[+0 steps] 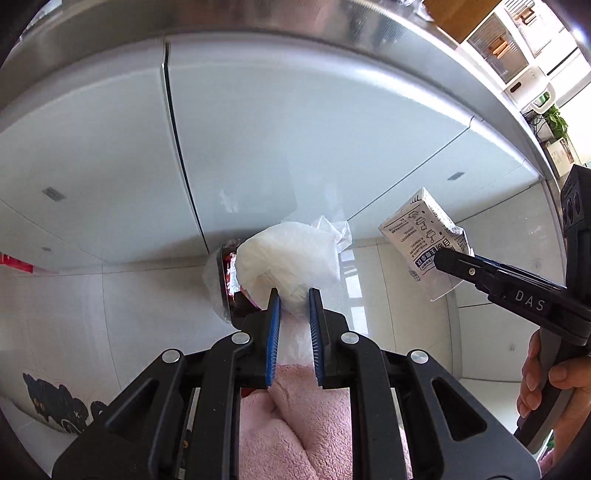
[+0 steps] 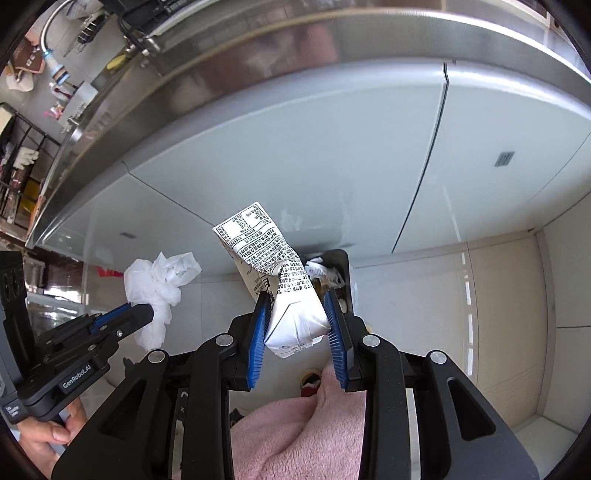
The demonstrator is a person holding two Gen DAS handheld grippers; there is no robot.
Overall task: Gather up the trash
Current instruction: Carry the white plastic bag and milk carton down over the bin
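My left gripper is shut on a crumpled white tissue wad; it also shows in the right wrist view, held in the air at the left. My right gripper is shut on a crushed white carton with black print, also seen at the right in the left wrist view. Below and behind both sits a black trash bin lined with a clear bag; its rim shows partly behind the tissue, with wrappers inside.
White glossy cabinet doors stand close ahead under a steel counter edge. Pale floor tiles lie below. A pink fleece sleeve fills the bottom of both views. A sink tap is at the far upper left.
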